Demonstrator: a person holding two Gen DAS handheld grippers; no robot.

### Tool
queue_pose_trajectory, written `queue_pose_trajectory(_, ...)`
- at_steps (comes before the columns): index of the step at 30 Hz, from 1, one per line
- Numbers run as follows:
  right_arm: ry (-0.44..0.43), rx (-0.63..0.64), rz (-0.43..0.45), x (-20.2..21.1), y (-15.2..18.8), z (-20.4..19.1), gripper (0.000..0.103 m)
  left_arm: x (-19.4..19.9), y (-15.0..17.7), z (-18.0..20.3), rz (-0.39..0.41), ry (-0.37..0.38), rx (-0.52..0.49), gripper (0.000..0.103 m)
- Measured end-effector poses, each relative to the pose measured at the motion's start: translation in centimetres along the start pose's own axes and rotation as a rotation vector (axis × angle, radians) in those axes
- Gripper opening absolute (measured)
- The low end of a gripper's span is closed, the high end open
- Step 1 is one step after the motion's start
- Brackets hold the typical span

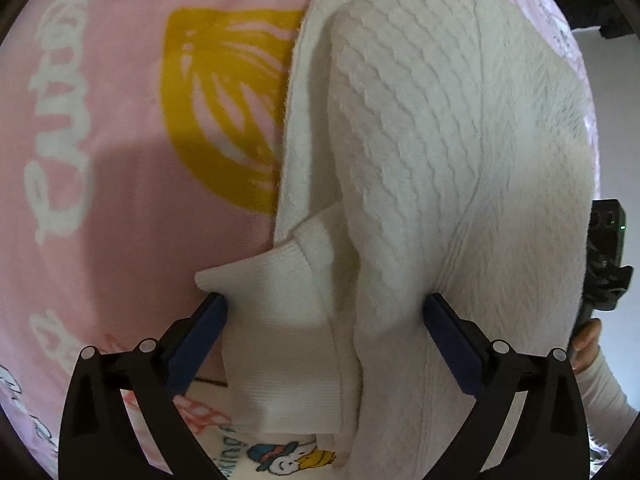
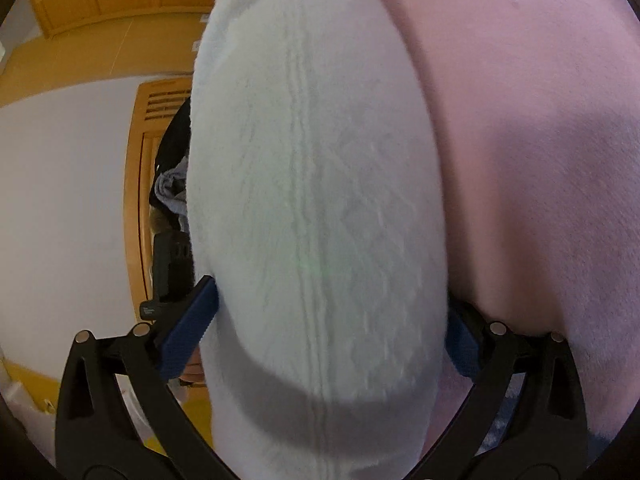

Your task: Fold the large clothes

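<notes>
A white cable-knit sweater (image 1: 440, 140) lies on a pink blanket (image 1: 100, 140). In the left wrist view its ribbed cuff or hem (image 1: 280, 320) sits between the blue pads of my left gripper (image 1: 326, 320), whose jaws stand wide apart around the bunched knit. In the right wrist view the same sweater (image 2: 320, 200) fills the middle, and a thick fold of it lies between the pads of my right gripper (image 2: 332, 320), also wide apart. The other gripper and a hand show at the right edge of the left wrist view (image 1: 604, 264).
The pink blanket has white lettering and a yellow print (image 1: 224, 108), and cartoon figures near the bottom (image 1: 288, 456). In the right wrist view wooden furniture (image 2: 144, 200), a white wall and dark clothes (image 2: 172, 184) stand to the left.
</notes>
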State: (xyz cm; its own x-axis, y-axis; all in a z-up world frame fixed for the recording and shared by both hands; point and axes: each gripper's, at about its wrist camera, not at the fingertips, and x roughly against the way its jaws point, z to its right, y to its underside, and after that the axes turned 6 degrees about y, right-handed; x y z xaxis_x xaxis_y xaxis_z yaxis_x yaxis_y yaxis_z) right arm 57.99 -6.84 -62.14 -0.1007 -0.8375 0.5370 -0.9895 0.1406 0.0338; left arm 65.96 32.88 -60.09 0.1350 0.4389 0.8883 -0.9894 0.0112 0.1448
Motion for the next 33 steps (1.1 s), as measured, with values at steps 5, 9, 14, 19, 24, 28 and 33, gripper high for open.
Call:
queue_pose_trajectory(5, 0.073, 0.023, -0.008, -0.6, 0.4, -2.0, 0.098, 0.9, 1.2, 0.9, 0.01, 0.07, 0.007, 0.075)
queue_pose_trajectory(9, 0.135, 0.069, -0.029, -1.8, 0.7, -4.3, 0.098, 0.1, 1.3, 1.0, -0.004, 0.081, -0.024, 0.083)
queue_pose_trajectory(14, 0.117, 0.042, -0.057, -3.1, -0.6, -2.8, 0.098, -2.0, 0.0, -1.9, -0.018, 0.191, -0.014, 0.097)
queue_pose_trajectory(19, 0.144, 0.048, -0.039, -3.8, -0.4, -4.0, 0.098, -1.2, 0.3, -0.4, 0.013, 0.097, 0.027, 0.091)
queue_pose_trajectory(24, 0.146, 0.091, 0.0, -4.8, 0.4, -8.0, 0.095, 0.4, 1.0, 1.2, 0.056, 0.13, 0.052, 0.048)
queue_pose_trajectory(28, 0.095, 0.088, 0.024, -4.5, 1.0, -9.2, 0.085, 0.9, 1.5, 0.0, 0.075, 0.175, 0.075, 0.04)
queue_pose_trajectory(33, -0.022, 0.002, 0.027, -4.7, 1.7, -8.8, 0.078, 2.3, 3.2, 0.4, 0.115, 0.201, 0.059, 0.034)
